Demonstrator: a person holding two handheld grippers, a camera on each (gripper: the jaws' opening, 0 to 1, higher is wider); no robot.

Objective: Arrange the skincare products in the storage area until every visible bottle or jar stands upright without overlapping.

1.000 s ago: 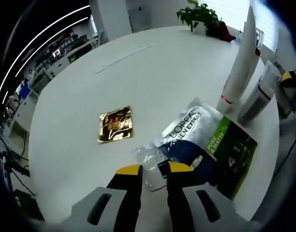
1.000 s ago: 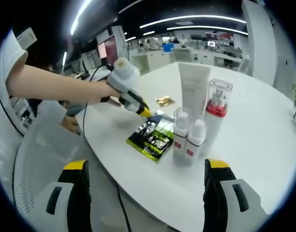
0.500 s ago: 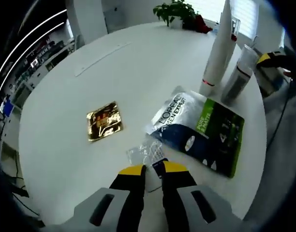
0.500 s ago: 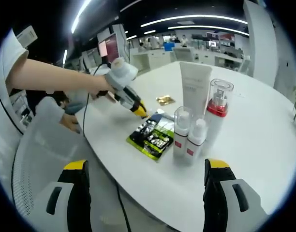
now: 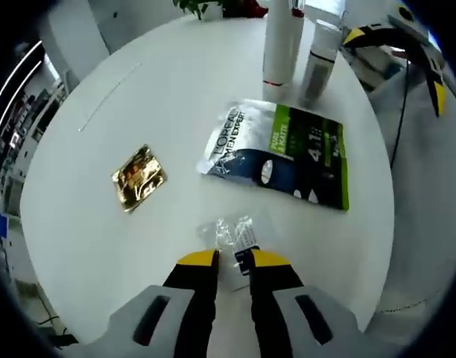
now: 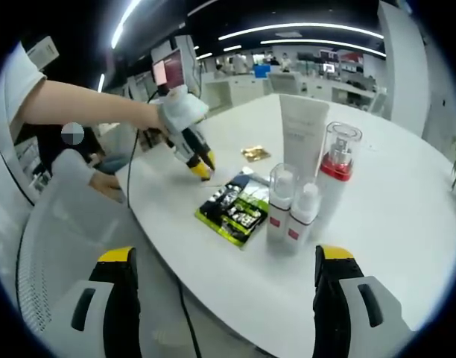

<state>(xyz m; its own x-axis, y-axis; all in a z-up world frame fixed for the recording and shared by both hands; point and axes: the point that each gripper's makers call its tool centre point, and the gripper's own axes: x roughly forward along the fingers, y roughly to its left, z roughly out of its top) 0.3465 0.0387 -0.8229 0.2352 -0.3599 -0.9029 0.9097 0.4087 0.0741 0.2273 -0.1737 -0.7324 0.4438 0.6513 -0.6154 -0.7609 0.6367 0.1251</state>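
The round white counter [image 5: 176,82] carried everything. On it the green-and-dark sachet pack [image 5: 280,153] lay flat, near the counter's edge. Just beyond the pack, in the right gripper view, the skincare products stood upright in a tight cluster: a tall white tube [image 6: 301,138], a clear-capped pump bottle with a red collar [image 6: 334,171], and in front of them two small clear-capped bottles [image 6: 289,209] side by side. To the left of the pack in the left gripper view lay a small gold foil sachet [image 5: 137,177], well apart from it. A crumpled clear wrapper [image 5: 229,235] lay at the near edge of the counter.

The left gripper [image 5: 233,260] had its yellow-tipped jaws drawn narrow, their tips at the near edge of the wrapper; whether they pinched it I could not tell. The right gripper [image 6: 226,257] hung off the counter's edge with its jaws spread wide and nothing between them.
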